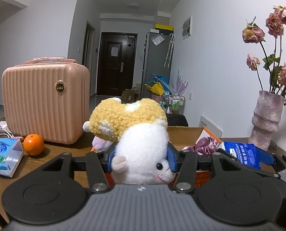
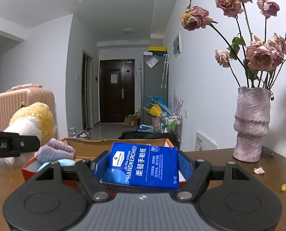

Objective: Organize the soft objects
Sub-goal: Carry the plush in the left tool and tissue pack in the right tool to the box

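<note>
Both grippers loaded, mid-carry toward the box. Left gripper [image 1: 141, 159] is clamped on a plush toy [image 1: 141, 144], white belly, yellow curly back, head toward the camera, held above the tabletop [image 1: 52, 157]. Right gripper [image 2: 143, 165] squeezes a blue tissue pack [image 2: 145, 165] between its pads; print reads "ULTRA-STRONG HANDKERCHIEF" plus Chinese characters.

Just beyond: open cardboard box [image 2: 123, 144] with orange sides, already holding a lilac knit item [image 2: 56, 150] and a light blue cloth. Judged step: transport, drop not yet done. Next: bring each load over the opening, lower, release.

Left gripper's side reads "…bot.AI". Farther: orange [image 1: 33, 144], pink case [image 1: 45, 102], vase [image 2: 251, 123].
</note>
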Action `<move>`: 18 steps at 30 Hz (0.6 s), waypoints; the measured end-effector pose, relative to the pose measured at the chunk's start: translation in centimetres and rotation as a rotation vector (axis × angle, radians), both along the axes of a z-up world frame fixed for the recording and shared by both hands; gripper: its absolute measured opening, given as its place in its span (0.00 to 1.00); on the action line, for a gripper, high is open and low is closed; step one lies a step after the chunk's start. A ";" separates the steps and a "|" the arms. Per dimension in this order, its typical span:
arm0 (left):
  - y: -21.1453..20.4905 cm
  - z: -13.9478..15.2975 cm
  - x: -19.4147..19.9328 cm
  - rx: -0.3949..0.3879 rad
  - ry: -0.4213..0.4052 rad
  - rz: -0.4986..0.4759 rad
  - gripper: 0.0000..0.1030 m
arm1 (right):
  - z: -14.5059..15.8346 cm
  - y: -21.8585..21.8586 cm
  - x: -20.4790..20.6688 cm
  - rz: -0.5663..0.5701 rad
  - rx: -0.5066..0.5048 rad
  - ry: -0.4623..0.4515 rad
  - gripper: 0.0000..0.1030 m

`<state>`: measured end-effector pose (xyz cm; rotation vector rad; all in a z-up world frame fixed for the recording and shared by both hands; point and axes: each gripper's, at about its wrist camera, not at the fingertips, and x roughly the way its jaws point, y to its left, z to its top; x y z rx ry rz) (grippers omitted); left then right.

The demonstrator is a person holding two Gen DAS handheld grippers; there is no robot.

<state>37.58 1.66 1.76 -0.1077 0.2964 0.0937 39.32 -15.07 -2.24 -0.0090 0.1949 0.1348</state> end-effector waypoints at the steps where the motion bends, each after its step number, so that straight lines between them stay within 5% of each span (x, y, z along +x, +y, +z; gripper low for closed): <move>1: 0.1 0.1 0.4 -0.002 -0.003 0.001 0.50 | 0.0 0.1 0.3 -0.002 0.002 -0.002 0.71; 18: 0.7 0.1 6.7 -0.030 -0.014 0.018 0.50 | 0.1 2.6 6.1 -0.014 0.005 -0.016 0.71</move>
